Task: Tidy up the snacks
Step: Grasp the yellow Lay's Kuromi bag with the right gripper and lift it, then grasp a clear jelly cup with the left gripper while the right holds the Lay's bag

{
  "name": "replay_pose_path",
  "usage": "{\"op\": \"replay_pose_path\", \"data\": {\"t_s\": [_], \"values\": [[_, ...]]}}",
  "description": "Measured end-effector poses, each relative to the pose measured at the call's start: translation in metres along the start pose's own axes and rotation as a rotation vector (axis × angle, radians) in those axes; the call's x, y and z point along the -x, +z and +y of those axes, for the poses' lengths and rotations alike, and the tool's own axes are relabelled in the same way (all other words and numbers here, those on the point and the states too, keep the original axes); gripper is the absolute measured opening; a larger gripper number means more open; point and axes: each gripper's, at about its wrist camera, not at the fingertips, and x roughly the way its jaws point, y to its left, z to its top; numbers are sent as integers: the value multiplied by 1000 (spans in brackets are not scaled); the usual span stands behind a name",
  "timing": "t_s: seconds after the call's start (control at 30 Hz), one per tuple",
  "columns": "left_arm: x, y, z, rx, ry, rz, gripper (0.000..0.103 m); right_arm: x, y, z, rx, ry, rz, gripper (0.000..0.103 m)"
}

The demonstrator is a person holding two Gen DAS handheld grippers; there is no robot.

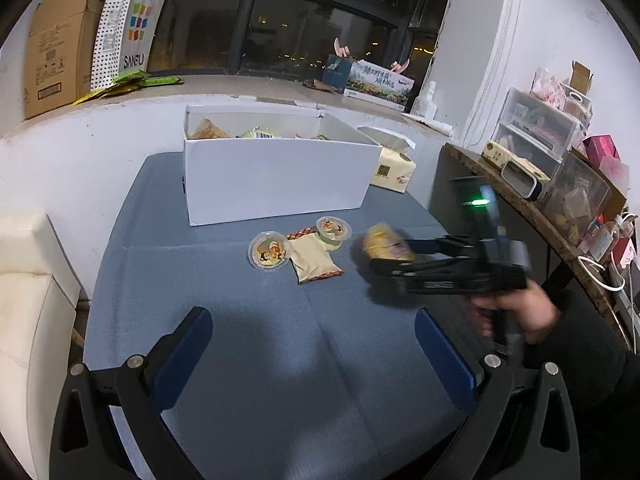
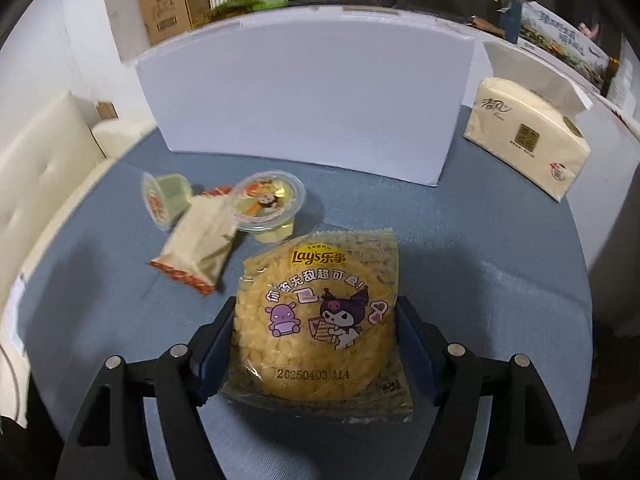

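Observation:
My right gripper is shut on a yellow Lay's chip bag and holds it above the blue table; both show blurred in the left wrist view, gripper and bag. My left gripper is open and empty over the near table. Two jelly cups and a beige snack packet lie in front of the white box, which holds several snacks. In the right wrist view the cups and packet lie left of the bag, the box behind.
A tissue pack stands right of the box. A cream seat is at the left. A cluttered wooden shelf is at the right. A cardboard box and paper bag stand on the window ledge.

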Motion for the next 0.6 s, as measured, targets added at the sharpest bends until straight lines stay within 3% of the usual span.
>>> {"op": "replay_pose_path", "data": {"t_s": [0.37,0.6], "values": [[-104,38,30,27,27,113,103,102,-31,-1,-164,124,-218,78],[-160,54,45,-10,10,178,100,126,-50,13,-181,127,-250,78]]}}
